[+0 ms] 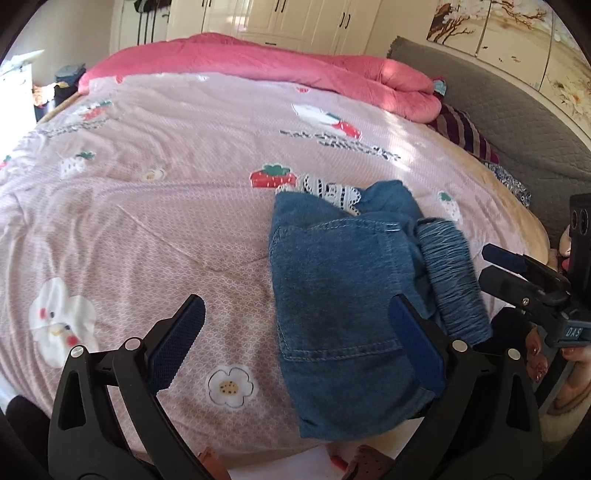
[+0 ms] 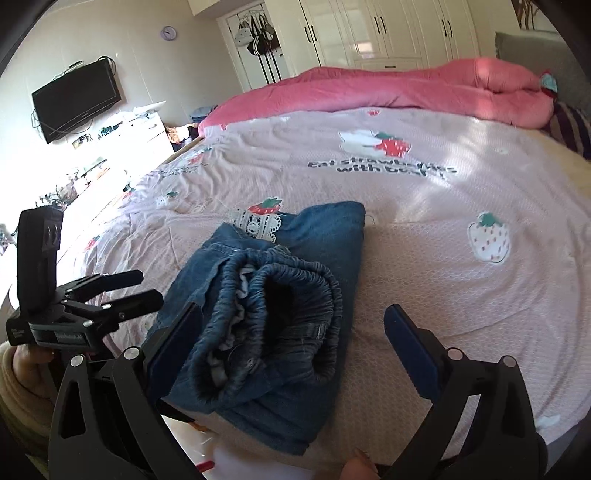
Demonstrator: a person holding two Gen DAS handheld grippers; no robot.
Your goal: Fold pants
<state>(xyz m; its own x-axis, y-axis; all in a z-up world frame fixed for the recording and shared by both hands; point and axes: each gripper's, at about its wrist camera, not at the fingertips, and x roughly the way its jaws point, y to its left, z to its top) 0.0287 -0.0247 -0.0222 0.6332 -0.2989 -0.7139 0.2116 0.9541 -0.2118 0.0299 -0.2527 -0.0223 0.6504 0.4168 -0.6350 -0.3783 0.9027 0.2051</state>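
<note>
A: Which step is it now?

B: I think the folding is almost done. The pants (image 2: 273,317) lie in a compact bundle near the edge of the bed (image 2: 461,229).

A: And the claws?

B: The left gripper (image 1: 295,343) and the right gripper (image 2: 295,343) are both spread wide, holding nothing. The bundle lies between them. Next is maybe only to smooth it.

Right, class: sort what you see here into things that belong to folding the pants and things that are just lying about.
Belongs to the job: denim pants, left gripper, right gripper.

Just lying about: pink quilt, striped pillow, wall television, wall clock.
</note>
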